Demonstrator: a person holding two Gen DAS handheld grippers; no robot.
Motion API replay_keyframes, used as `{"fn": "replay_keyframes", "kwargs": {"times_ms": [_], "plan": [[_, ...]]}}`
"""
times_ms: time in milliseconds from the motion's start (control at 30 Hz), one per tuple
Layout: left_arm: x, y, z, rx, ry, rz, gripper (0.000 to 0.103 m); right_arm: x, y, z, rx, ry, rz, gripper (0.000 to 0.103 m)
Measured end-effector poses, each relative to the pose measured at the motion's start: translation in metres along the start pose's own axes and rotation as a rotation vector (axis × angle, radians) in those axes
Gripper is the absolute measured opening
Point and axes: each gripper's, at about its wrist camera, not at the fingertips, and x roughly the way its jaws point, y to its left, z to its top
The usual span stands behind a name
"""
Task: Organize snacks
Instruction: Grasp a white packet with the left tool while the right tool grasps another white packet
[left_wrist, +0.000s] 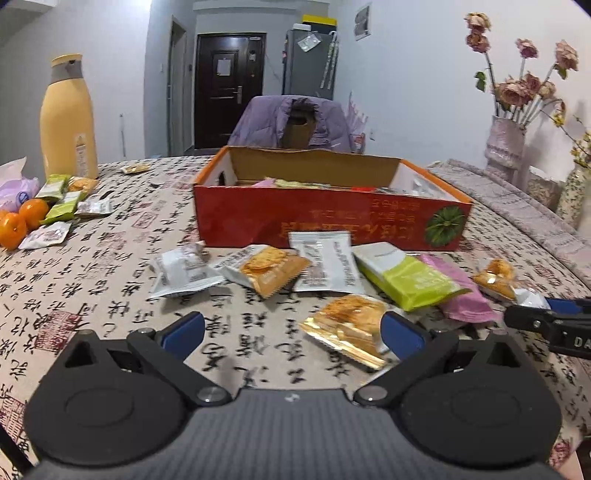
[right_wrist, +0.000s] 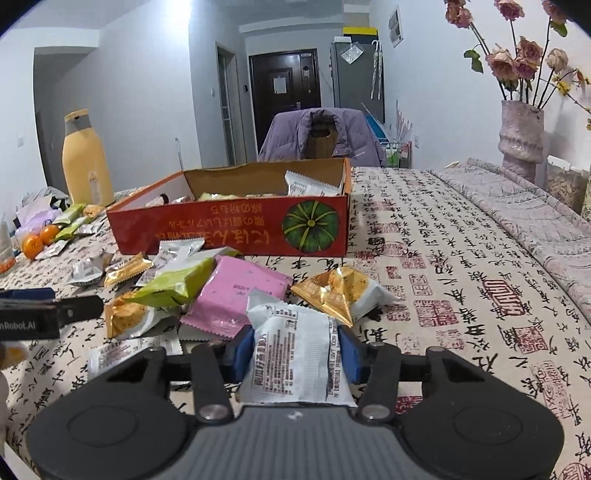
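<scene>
A red cardboard box with several snack packets inside stands mid-table; it also shows in the right wrist view. Loose packets lie in front of it: white ones, a green one, a pink one and orange-gold ones. My left gripper is open just above the cloth, with a gold packet by its right finger. My right gripper is shut on a white snack packet, held upright between the blue pads above the table.
A tall yellow bottle, oranges and more packets sit at the far left. A vase of dried roses stands at the right on a quilted runner. A chair with a purple jacket is behind the box.
</scene>
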Motion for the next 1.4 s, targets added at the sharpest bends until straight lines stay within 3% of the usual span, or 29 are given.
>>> {"fn": "replay_keyframes", "kwargs": {"times_ms": [400,700,900,1033,1400], "plan": [[-0.002,-0.039,-0.010,0.061,0.058,-0.091,0.103,-0.011,-0.007,-0.008,0.016,-0.019,0.015,0.047],[0.009,-0.058,-0.017,0.087,0.124,-0.116,0.102,-0.016,-0.014,-0.014,0.036,-0.026,0.032,0.047],[0.007,-0.069,-0.020,0.128,0.144,-0.111,0.071,-0.018,-0.020,-0.019,0.054,-0.027,0.045,0.047],[0.003,-0.073,-0.021,0.144,0.143,-0.110,0.060,-0.019,-0.023,-0.020,0.062,-0.032,0.051,0.047],[-0.007,-0.083,-0.022,0.176,0.121,-0.106,0.056,-0.022,-0.033,-0.024,0.087,-0.043,0.055,0.048]]}}
